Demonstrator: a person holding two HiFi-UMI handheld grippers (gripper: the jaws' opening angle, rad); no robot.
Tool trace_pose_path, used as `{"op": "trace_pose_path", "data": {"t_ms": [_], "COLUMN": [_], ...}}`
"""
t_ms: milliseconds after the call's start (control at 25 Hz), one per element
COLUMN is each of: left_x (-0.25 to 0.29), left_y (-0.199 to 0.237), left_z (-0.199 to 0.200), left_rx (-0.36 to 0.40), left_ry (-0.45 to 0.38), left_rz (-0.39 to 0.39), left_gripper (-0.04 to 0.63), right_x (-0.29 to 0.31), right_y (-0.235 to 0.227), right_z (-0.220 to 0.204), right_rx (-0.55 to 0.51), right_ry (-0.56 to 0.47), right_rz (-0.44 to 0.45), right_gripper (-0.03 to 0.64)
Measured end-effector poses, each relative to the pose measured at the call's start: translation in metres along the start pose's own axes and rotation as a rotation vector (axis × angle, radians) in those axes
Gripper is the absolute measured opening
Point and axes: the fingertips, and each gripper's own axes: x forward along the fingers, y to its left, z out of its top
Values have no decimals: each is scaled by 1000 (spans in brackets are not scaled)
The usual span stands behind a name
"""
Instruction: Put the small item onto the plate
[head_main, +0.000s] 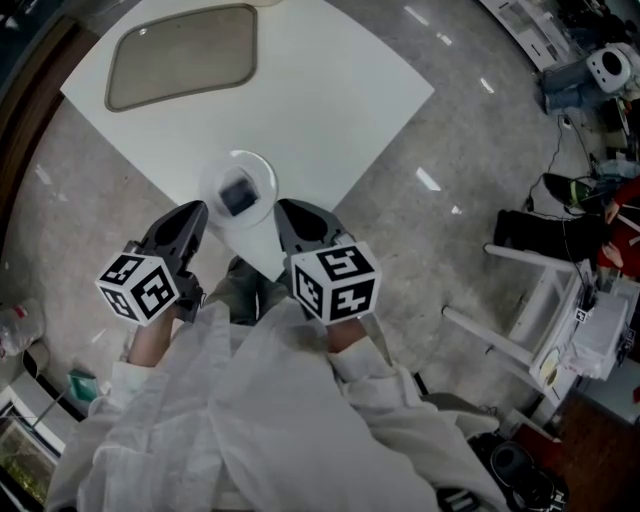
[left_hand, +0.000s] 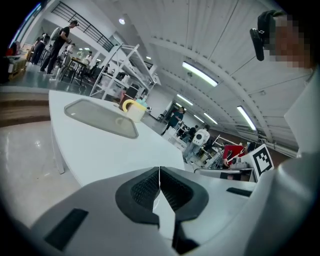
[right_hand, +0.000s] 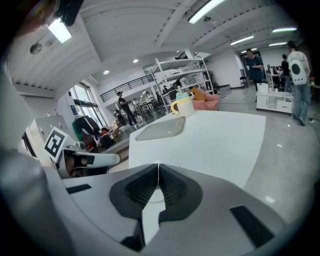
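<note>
Closest to me are my white sleeves (head_main: 200, 420), and just beyond them my left gripper (head_main: 196, 212) and right gripper (head_main: 284, 210). Both are pinched fully together with nothing between the pads. They sit at the lower middle of the head view, either side of the near corner of the white bench (head_main: 330, 90).

Between them and a little higher is the plate (head_main: 209, 186). The small item (head_main: 238, 195) lies on it, near its middle, so I judge the placing done.

The item is dark and squarish, and the view is too soft for me to name it. It looks light and rigid. I'd take it by two opposite edges with a gentle pinch, so it doesn't skid on the smooth plate.

I count one plate, one small item, one shallow tray (head_main: 180, 55) at the upper left, one cup (right_hand: 183, 105) past the tray, and two grippers.
</note>
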Motion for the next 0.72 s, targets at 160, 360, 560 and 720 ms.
{"op": "trace_pose_path", "data": {"t_ms": [160, 360, 560, 720], "left_x": [5, 8, 15, 17], "left_y": [4, 11, 16, 28], "left_z": [-9, -15, -25, -30], "left_rx": [-5, -15, -9, -43], "left_ry": [50, 72, 113, 128], "left_rz": [-10, 6, 16, 46], "left_gripper": [12, 12, 12, 14], "right_x": [8, 16, 24, 30], "right_y": [-4, -2, -5, -10], "right_z": [-6, -10, -20, -20], "right_rx": [18, 32, 19, 37], "right_ry": [13, 23, 57, 65], "right_rz": [-23, -26, -52, -58], "right_gripper": [15, 15, 17, 17]}}
